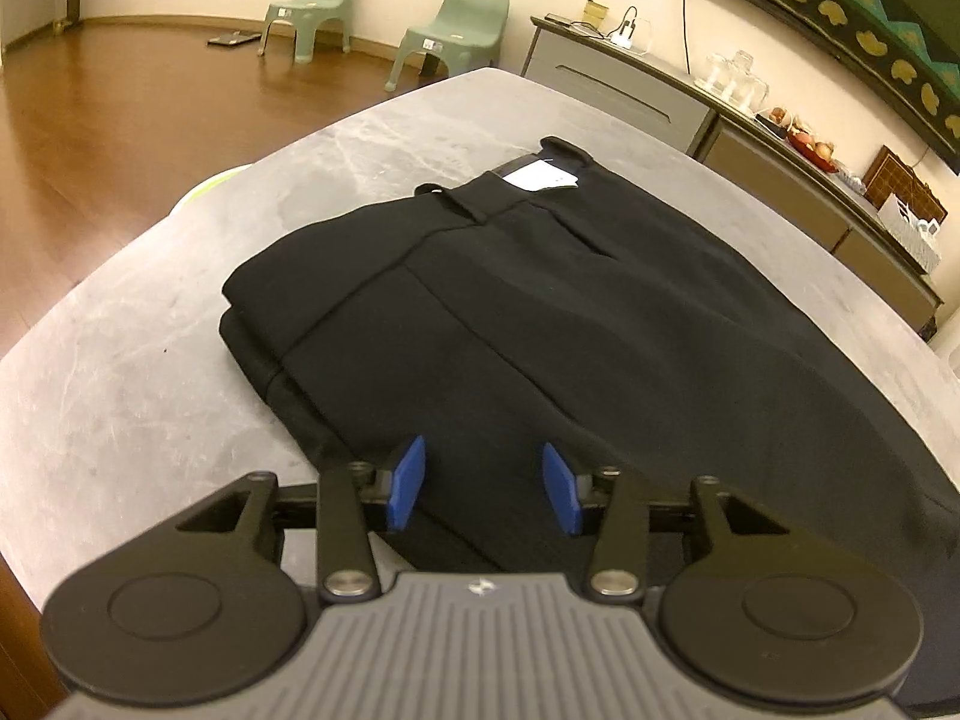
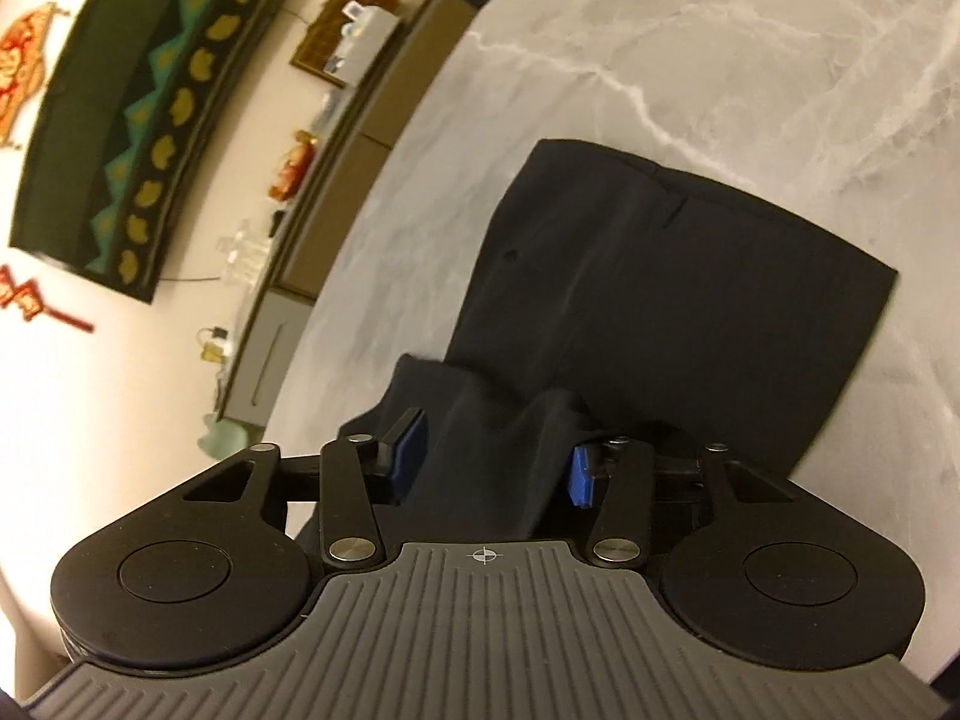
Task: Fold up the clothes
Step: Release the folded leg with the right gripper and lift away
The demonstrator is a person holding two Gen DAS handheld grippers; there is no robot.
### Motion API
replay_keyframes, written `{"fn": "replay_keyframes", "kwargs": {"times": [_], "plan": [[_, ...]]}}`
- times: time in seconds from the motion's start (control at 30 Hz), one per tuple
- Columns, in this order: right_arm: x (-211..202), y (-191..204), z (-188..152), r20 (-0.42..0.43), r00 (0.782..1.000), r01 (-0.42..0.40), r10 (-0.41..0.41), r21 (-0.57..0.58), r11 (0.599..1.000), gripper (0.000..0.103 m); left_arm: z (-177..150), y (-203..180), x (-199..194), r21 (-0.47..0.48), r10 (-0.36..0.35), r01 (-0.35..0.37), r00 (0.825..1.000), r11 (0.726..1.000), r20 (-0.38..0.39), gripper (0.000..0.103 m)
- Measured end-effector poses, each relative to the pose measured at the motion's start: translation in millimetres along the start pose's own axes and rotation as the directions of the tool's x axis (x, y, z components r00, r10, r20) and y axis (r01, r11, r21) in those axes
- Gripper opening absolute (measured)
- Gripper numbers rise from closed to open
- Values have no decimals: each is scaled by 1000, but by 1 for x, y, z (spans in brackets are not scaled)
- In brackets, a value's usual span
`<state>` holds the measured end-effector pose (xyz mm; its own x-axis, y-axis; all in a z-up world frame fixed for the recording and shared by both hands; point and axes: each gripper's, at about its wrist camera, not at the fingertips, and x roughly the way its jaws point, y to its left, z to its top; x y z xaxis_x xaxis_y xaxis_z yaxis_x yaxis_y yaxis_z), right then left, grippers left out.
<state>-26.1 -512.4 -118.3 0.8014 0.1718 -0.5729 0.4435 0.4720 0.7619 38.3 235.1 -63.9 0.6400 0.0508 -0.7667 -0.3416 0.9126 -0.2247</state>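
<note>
Left wrist view: left gripper [image 1: 485, 483] stood apart, over the near edge of folded black trousers [image 1: 540, 312] on the grey marble table [image 1: 120, 372]. Right gripper [image 2: 495, 459] also apart, raised trouser fabric between its fingers.

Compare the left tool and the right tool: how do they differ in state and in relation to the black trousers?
The left tool is open and holds nothing; the trousers lie flat under it. The right tool is also spread, but a raised fold of the trousers stands between its pads; whether it grips is unclear. The left view is level; the right view is tilted. Both have blue pads.
</note>
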Motion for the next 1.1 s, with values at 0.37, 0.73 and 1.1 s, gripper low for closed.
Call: {"fn": "replay_keyframes", "kwargs": {"times": [0.37,0.73,1.1], "plan": [[-74,28,-24,245,969,69,16,-333,940,3,5,15,0,-52,-28,28,1000,998,-1,41],[-53,-47,11,130,989,56,-70,102,993,66,5,11,2,-29,-13,13,1000,999,5,41],[-78,-14,27,315,942,195,-119,-220,956,1,5,12,2,-23,-14,14,1000,1000,6,41]]}}
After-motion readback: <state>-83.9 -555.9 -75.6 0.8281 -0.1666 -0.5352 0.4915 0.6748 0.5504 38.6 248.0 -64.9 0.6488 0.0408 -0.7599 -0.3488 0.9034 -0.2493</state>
